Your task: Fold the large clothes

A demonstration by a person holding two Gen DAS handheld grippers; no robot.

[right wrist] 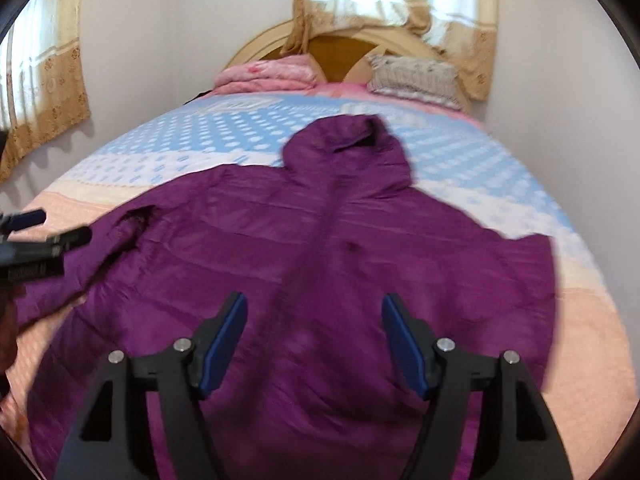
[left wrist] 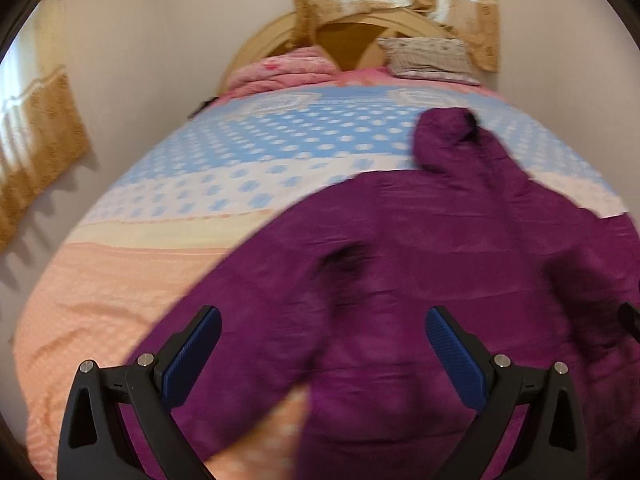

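Left hand-held gripper (left wrist: 323,354) and right hand-held gripper (right wrist: 315,340) both gape, tilted downward.

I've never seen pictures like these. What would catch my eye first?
The big purple jacket spread flat across the near half of the bed, its hood pointing toward the pillow at the headboard. Next, the black tongs with blue pads in the foreground: the right gripper and the left gripper, both open above the jacket and holding nothing.

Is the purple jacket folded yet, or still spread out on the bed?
Spread out. The jacket lies flat on the bed, hood toward the headboard, both sleeves out to the sides, no fold visible.
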